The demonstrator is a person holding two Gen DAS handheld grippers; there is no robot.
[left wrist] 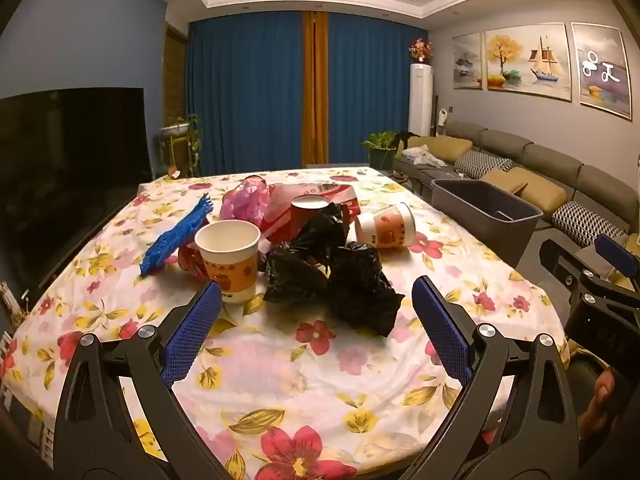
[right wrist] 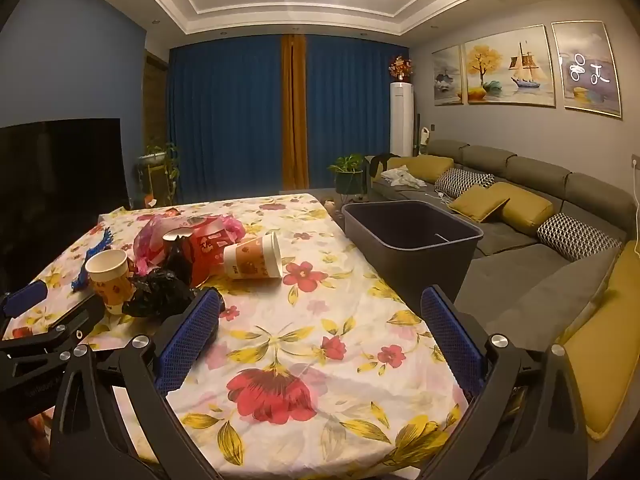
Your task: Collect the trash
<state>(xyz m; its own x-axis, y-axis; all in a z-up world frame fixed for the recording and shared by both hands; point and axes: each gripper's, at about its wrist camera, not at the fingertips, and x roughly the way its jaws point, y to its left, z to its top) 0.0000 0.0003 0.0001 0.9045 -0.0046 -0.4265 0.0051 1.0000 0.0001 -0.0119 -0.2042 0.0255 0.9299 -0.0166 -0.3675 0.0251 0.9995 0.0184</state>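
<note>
You have not started collecting, as far as the frames show: the bin [right wrist: 412,236], at centre right of the right view just off the table's [right wrist: 320,344] far edge, looks empty, and all the trash sits heaped at the left. Your left gripper [left wrist: 316,320] and right gripper [right wrist: 320,320] both hang released, jaws wide, nothing between them. Left to gather: the black bags [left wrist: 340,276], an upright cup [left wrist: 230,256] with its mouth up, a tipped cup [right wrist: 254,260] lying with its long axis across the frame and mouth to the right, the blue strip [left wrist: 176,236] slanting up-right, and the red and pink wrappers [left wrist: 276,204] behind.
</note>
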